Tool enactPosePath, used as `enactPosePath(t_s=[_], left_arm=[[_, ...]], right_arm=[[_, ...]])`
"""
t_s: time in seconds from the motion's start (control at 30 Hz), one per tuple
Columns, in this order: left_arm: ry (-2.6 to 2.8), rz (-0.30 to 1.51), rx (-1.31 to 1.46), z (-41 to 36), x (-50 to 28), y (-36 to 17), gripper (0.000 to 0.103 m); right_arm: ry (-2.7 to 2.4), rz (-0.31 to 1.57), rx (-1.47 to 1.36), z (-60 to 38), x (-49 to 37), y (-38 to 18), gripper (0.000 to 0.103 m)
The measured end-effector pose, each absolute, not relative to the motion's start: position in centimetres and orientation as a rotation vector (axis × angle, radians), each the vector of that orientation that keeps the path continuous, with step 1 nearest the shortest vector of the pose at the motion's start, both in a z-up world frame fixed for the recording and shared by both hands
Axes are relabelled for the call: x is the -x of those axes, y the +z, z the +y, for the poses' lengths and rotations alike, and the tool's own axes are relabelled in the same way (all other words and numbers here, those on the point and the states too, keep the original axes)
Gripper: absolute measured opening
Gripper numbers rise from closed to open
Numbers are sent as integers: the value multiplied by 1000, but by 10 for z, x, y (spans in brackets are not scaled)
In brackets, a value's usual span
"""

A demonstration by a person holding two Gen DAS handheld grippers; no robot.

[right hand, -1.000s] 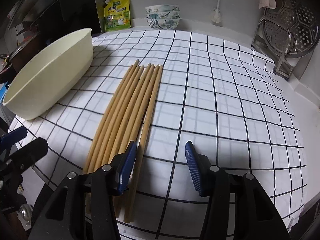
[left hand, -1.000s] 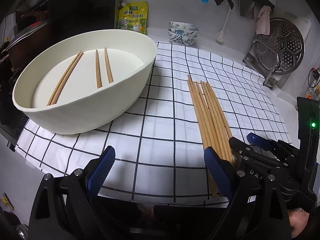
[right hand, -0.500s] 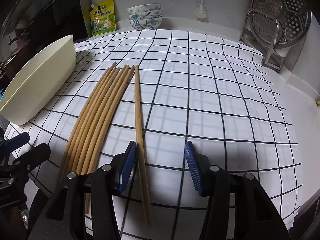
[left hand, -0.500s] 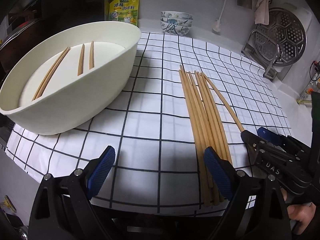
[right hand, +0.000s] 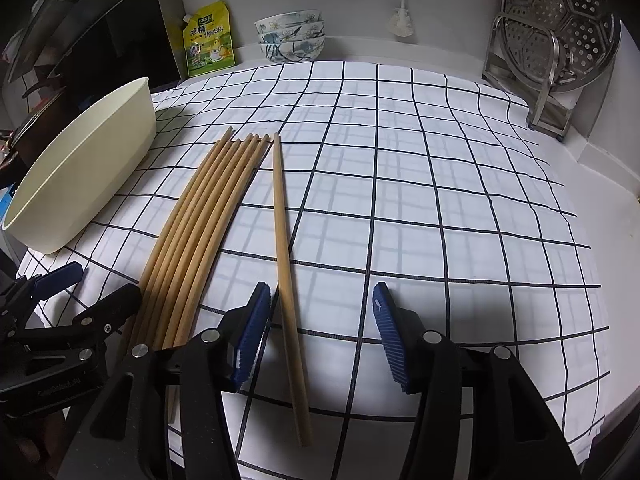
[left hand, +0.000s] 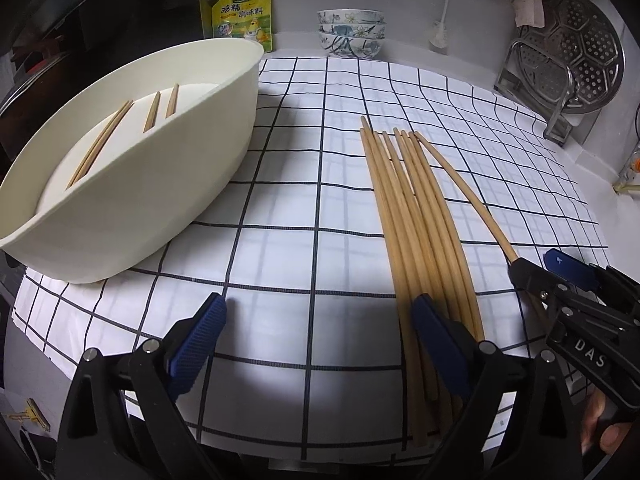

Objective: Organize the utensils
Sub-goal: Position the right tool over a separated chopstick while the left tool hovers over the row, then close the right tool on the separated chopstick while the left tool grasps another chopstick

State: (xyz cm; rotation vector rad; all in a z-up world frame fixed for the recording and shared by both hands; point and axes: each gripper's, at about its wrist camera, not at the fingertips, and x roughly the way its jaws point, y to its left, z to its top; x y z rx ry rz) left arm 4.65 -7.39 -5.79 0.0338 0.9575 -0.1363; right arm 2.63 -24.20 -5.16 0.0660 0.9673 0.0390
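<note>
One chopstick [right hand: 285, 264] is lying apart from the bundle [right hand: 200, 236] of seven on the checked cloth [right hand: 440, 200], probably singled out for picking; the right gripper [right hand: 320, 328] is straddling it, jaws unclenched. Four are resting in the cream tub [left hand: 120, 216]. The left gripper [left hand: 316, 344] is hanging released, empty.

Chopsticks [right hand: 200, 232] bundled, one chopstick [right hand: 286, 264] apart

The tub wall [left hand: 132, 196] hides the near ends of 4 chopsticks [left hand: 102, 142].
</note>
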Motion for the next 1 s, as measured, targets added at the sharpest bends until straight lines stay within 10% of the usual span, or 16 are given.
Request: enactPosePath(t_s=[0.6, 0.77, 1.0], left_arm=[[-88, 950, -54, -80, -60, -61, 92], [-104, 931, -63, -88, -62, -57, 65], [-161, 937, -53, -96, -62, -54, 7]], right_arm=[[20, 964, -8, -236, -38, -53, 51], [51, 943, 31, -227, -38, -55, 43], [87, 940, 53, -219, -36, -53, 7]])
